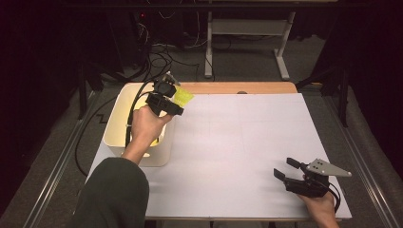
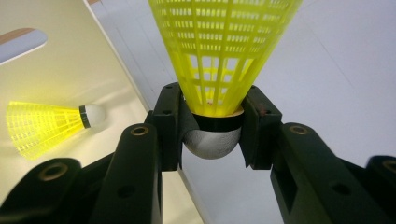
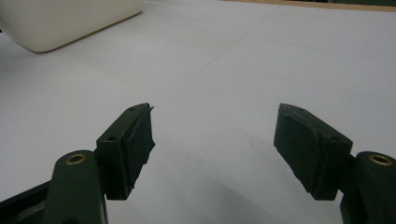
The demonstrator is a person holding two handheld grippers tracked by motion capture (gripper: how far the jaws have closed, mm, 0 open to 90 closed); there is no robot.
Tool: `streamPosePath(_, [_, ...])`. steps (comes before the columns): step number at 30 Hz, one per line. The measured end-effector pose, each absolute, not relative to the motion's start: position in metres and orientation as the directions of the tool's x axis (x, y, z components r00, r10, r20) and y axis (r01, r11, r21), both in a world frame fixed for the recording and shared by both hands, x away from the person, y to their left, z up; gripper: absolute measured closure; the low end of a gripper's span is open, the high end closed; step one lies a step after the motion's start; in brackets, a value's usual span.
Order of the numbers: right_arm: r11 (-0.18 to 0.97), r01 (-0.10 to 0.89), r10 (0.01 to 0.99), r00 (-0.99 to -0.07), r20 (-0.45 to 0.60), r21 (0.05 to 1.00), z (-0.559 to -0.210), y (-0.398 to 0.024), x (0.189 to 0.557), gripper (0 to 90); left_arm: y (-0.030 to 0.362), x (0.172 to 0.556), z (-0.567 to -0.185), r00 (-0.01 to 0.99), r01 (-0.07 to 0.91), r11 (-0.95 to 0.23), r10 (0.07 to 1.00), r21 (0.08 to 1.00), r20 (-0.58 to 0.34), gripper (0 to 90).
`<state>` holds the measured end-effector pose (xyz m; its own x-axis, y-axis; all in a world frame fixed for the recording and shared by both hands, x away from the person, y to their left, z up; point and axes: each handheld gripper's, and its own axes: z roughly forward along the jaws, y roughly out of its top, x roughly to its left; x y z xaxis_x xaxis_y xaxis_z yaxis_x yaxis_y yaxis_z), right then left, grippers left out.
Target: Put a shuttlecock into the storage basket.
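Closest in, the left gripper [image 2: 212,133] pinches a yellow shuttlecock [image 2: 219,51] at its cork, over the rim of the cream bin [image 1: 114,118]. The right gripper [image 1: 286,168] rests spread on the white tabletop [image 1: 237,142]; dark floor and cables lie beyond.

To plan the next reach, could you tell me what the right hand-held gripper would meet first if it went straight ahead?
Probably only the bare white table: the right hand-held gripper is open; the cream bin sits off-line.
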<state>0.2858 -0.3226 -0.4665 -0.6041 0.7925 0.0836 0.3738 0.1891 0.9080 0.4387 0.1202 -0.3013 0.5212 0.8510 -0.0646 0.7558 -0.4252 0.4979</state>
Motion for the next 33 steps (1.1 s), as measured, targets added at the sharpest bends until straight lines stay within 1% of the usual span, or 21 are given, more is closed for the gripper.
streamPosePath(20, [0.184,0.379,0.790,-0.606,0.093,0.907,-0.467,-0.323,0.286,28.6,0.135,0.437,-0.302,0.494,0.766,-0.396,0.866,0.506,-0.070,64.5])
streamPosePath(33, [0.182,0.380,0.790,-0.606,0.096,0.907,-0.467,-0.323,0.286,28.5,0.152,0.436,-0.306,0.466,0.780,-0.367,0.881,0.507,-0.078,64.6])
